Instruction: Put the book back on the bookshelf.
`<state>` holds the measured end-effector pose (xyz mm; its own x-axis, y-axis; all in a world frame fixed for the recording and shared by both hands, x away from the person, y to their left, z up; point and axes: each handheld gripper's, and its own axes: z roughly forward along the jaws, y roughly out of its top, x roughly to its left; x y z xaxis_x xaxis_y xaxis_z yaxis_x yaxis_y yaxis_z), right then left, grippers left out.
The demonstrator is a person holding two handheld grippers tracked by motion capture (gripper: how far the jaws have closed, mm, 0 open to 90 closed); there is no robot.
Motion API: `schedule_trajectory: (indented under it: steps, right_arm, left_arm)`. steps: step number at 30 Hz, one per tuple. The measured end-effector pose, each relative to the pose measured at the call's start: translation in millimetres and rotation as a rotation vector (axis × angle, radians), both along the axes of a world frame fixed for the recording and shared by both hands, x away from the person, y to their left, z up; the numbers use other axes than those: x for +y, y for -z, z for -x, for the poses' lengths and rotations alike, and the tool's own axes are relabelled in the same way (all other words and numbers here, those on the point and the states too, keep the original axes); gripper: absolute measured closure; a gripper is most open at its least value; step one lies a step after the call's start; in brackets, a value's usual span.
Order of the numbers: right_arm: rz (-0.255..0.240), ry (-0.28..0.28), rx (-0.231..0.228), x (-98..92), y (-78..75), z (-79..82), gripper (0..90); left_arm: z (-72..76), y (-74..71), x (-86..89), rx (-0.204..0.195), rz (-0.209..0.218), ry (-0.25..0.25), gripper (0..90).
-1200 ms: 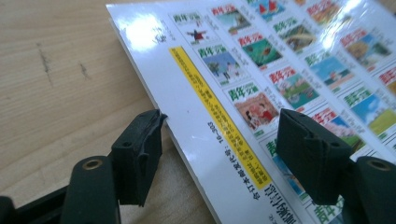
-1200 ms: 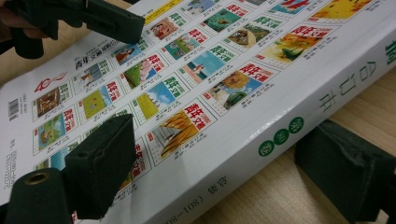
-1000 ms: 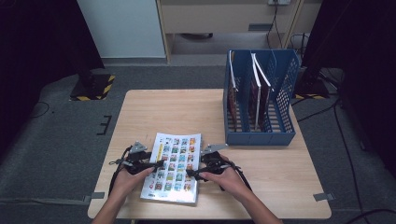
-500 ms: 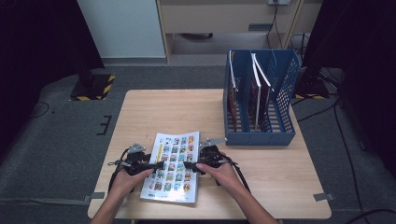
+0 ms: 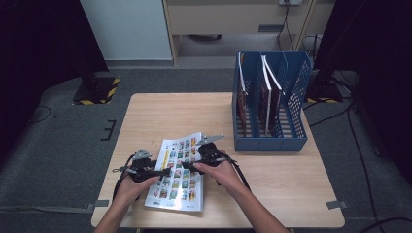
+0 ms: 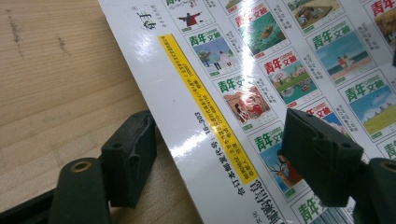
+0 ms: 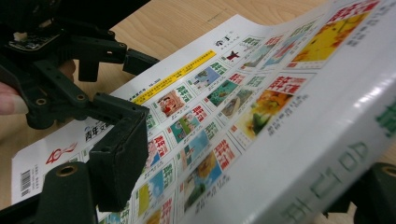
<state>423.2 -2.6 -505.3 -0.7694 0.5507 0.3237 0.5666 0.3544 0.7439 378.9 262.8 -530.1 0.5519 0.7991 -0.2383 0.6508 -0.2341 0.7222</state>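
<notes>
Wood table point(image 5: 160, 116): our R gripper point(image 5: 194, 165) pinches magazine point(image 5: 177, 174) spine edge, lifted; L gripper point(image 5: 163, 171) jaws spread, straddling opposite edge.

Thin white magazine point(image 5: 177, 172) with rows of small colour pictures: glossy coated paper cover, glare streaks on it. Pale wooden table point(image 5: 160, 116): matt, fine grain. Black gripper jaw pads point(image 6: 128, 156): matt moulded plastic. Blue slotted file rack point(image 5: 294, 97): smooth plastic. Grey floor point(image 5: 53, 160): rough carpet.
</notes>
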Motion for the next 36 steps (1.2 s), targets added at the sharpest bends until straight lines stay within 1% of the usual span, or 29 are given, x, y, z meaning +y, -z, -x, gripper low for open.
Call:
schedule_trajectory:
  steps: [2,5,6,14,15,16,18,19,21,23,24,25,26,28,29,30,31,32,34,35,36]
  right_arm:
    - [0.007,-0.001,-0.001,2.1,0.4,-0.6,23.9]
    - [-0.003,0.008,0.019,6.1,-0.2,-2.8,23.8]
    - [-0.003,0.008,0.019,6.1,-0.2,-2.8,23.8]
    - [0.016,0.008,0.039,15.3,0.5,-0.9,21.8]
    - [0.017,0.010,0.049,15.9,1.3,-1.3,22.0]
    - [0.034,0.015,0.063,16.4,3.0,-2.1,22.6]
    - [0.037,0.018,0.069,16.3,3.7,-2.6,23.8]
    - [0.039,0.019,0.075,15.6,3.8,-3.3,26.5]
    - [0.032,0.029,0.102,13.6,3.4,-5.2,31.3]
    - [0.033,0.047,0.119,12.5,3.0,-7.3,37.5]
    - [0.030,0.059,0.131,12.0,2.7,-9.1,41.0]
    - [0.033,0.073,0.146,11.0,1.5,-13.2,46.4]
    - [0.033,0.073,0.146,11.0,1.5,-13.2,46.4]
    - [0.024,0.090,0.153,10.3,0.2,-17.0,53.4]
    - [0.013,0.115,0.159,9.0,-1.1,-20.9,58.8]
    - [0.013,0.115,0.159,9.0,-1.1,-20.9,58.8]
    - [0.005,0.129,0.150,7.7,-2.8,-24.8,63.7]
    - [0.001,0.138,0.146,7.0,-4.2,-26.7,66.3]
    - [-0.005,0.141,0.140,6.3,-6.0,-28.4,67.6]
    - [0.000,0.132,0.111,5.9,-10.2,-30.3,68.9]
    - [0.000,0.132,0.111,5.9,-10.2,-30.3,68.9]
  left_arm:
    - [0.2,0.2,0.2,-0.002,0.000,0.001,25.7]
    - [0.2,0.3,0.0,-0.004,0.001,0.000,25.4]
    - [0.2,0.4,-0.1,-0.005,0.000,0.000,25.4]
    - [0.1,0.6,-1.3,-0.009,-0.006,-0.002,23.9]
    - [0.1,0.6,-1.4,-0.009,-0.006,-0.002,23.9]
    - [0.3,0.7,-1.3,-0.010,-0.006,-0.003,23.8]
    - [0.2,0.8,-1.2,-0.010,-0.005,-0.002,23.7]
    - [0.1,0.7,-1.1,-0.010,-0.005,-0.002,23.7]
    - [0.0,0.7,-1.4,-0.010,-0.004,-0.006,23.7]
    - [-0.4,0.7,-1.5,-0.009,-0.001,-0.012,23.5]
    - [-0.4,0.4,-1.8,-0.007,-0.002,-0.018,23.5]
    - [-0.6,0.2,-2.1,-0.006,-0.004,-0.024,23.4]
    - [-0.8,0.1,-2.2,-0.004,-0.003,-0.029,23.4]
    - [-1.7,-0.2,-2.1,-0.002,-0.001,-0.037,23.7]
    - [-2.1,-0.4,-1.9,-0.002,-0.002,-0.039,24.3]
    - [-2.4,-0.7,-1.5,0.001,-0.003,-0.039,24.3]
    - [-3.0,-0.6,-1.2,0.002,0.002,-0.037,24.8]
    - [-3.0,-0.6,-1.2,0.002,0.002,-0.037,24.8]
    - [-3.3,-0.4,-1.5,-0.001,0.007,-0.032,25.0]
    - [-3.9,0.0,-2.8,-0.007,0.014,-0.029,24.9]
    - [-3.9,0.0,-2.8,-0.007,0.014,-0.029,24.7]
